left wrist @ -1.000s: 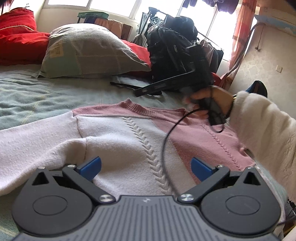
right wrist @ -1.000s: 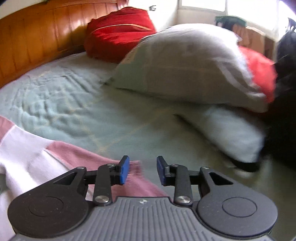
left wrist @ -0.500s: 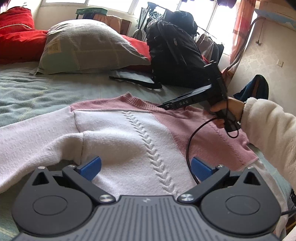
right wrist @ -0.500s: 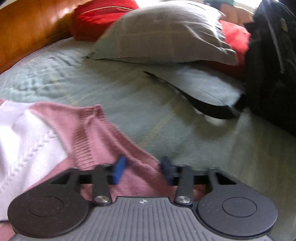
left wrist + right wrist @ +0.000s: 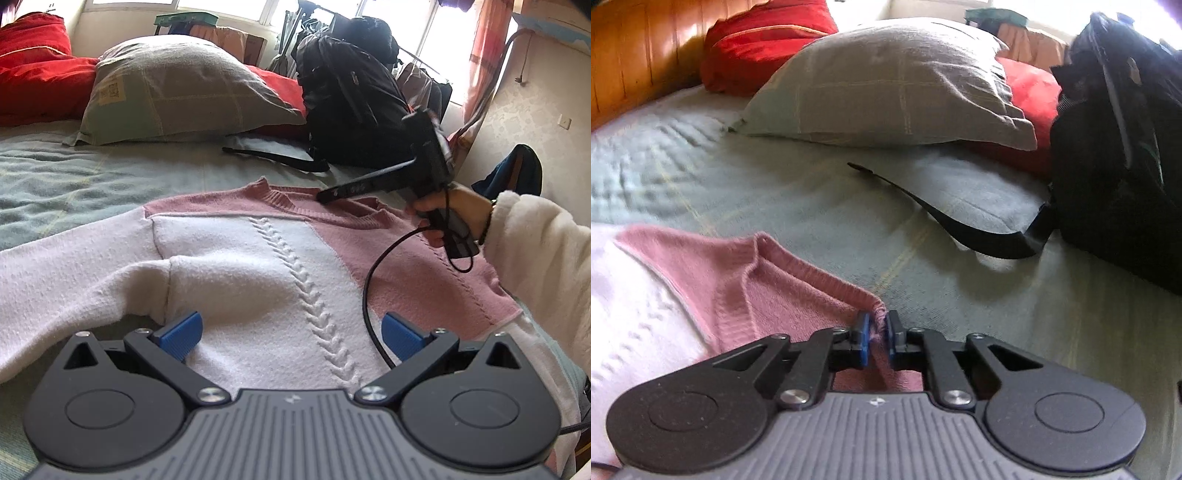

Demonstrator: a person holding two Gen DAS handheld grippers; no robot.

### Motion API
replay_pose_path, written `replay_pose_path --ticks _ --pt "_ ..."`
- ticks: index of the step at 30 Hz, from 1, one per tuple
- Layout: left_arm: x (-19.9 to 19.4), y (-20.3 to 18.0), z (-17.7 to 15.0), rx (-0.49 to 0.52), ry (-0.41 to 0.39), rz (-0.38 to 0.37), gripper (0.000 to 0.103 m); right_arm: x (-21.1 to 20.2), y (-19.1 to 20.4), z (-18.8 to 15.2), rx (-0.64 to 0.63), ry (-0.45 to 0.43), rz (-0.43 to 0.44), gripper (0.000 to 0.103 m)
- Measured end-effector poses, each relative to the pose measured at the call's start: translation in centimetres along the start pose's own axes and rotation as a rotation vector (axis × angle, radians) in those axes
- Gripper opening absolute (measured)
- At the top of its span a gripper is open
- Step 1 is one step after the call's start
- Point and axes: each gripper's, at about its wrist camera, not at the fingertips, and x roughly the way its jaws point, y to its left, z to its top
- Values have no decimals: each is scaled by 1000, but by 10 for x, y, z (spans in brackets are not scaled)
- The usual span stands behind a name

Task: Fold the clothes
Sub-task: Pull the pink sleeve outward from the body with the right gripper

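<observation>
We are pinching the sweater shoulder with the right hand-held gripper; its body is stretching leftward toward the left hand-held gripper, whose jaws are gaping apart.

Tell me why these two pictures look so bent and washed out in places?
Left wrist view: the fisheye lens bows the wall and curtain at the right edge; the windows behind the black backpack are blown out white. Right wrist view: daylight glare bleaches the top edge, the white part of the sweater is smeared soft, and the backpack strap casts a soft shadow on the green bedspread.
</observation>
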Motion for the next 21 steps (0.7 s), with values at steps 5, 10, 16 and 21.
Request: replay_pose_path --ticks 5,10,16,21 --pt "0 0 0 -2 1 4 102 -34 -13 6 113 -14 -14 37" --pt "0 0 0 -1 3 4 102 -36 -35 -11 335 82 16 38" --pt "4 1 0 1 18 24 102 -21 -57 -27 466 128 -91 38" --pt "3 0 -1 5 18 25 102 -12 -48 -16 341 76 -295 39"
